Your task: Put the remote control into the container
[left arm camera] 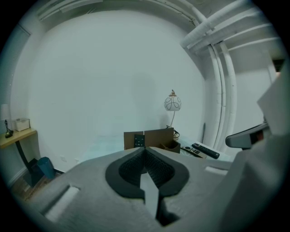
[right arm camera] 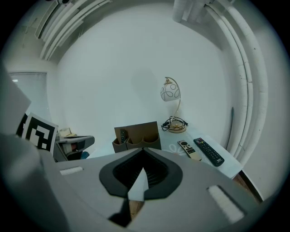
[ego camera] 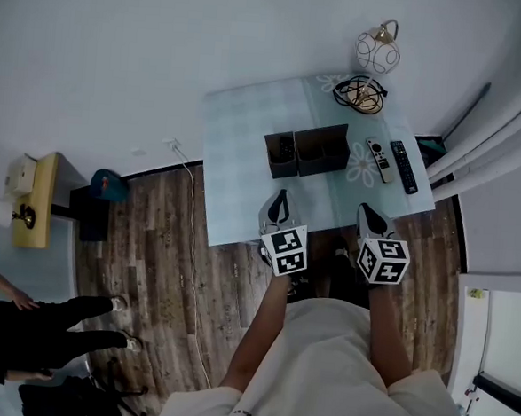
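Head view: left gripper (ego camera: 281, 195) beside right gripper (ego camera: 367, 209)

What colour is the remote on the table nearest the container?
Off-white remote, dark ring at its top; clearest in the right gripper view.

Soft, even, rather cool light throughout; both gripper views bulge (fisheye) with dark corners.

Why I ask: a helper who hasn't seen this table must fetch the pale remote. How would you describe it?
On the pale blue table, look right of the brown three-compartment container, where two remotes lie side by side. The pale remote is the nearer to the container: shorter, with a dark round pad at its far end, unlike the longer black remote beside it.
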Motion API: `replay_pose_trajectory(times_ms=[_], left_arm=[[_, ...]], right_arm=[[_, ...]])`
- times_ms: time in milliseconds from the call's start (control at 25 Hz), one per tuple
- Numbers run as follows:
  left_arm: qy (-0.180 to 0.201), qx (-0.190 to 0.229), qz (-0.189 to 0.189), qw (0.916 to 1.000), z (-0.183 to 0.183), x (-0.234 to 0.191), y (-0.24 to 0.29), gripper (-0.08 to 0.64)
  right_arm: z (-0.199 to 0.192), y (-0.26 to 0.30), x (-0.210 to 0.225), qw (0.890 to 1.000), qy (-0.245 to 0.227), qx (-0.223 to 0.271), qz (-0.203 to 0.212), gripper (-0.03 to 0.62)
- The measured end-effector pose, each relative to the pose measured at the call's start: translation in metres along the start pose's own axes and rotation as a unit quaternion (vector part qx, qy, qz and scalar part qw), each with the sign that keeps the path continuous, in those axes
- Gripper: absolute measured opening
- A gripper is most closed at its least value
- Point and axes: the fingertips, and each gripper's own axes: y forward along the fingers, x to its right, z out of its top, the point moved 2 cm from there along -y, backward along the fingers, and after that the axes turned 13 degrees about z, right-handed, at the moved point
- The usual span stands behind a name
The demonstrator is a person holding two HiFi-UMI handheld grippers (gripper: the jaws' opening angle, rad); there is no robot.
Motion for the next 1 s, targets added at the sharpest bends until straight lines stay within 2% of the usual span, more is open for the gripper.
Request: replay_pose_trajectory(times_ms=[280,520,720,920,1000], left_arm=[[0.008,-0.003,-0.018,0.9998,0.004,0.035,0.008,0.005],[0.009,0.000,-0.034,0.9994,0.014,0.074,0.023,0.005],[0.014,-0.005,-0.038,0.9992,0.016,0.106,0.040,0.005],[0.015,-0.011,-0.044,0.9989,0.020,0.149,0.057,0.005],[0.018,-0.014,-0.048,0.9986,0.022,0.166,0.068,0.005]], right_arm=[[0.008,-0.005,0.031,1.000,0.004,0.002,-0.022,0.003],[0.024,-0.008,0.063,0.999,0.020,0.029,-0.017,0.005],[0.037,0.001,0.098,0.999,0.015,0.033,-0.022,0.060],[0.046,0.030,0.138,1.000,0.022,-0.002,-0.003,0.183],[0.047,0.046,0.154,1.000,0.019,-0.022,0.002,0.192]])
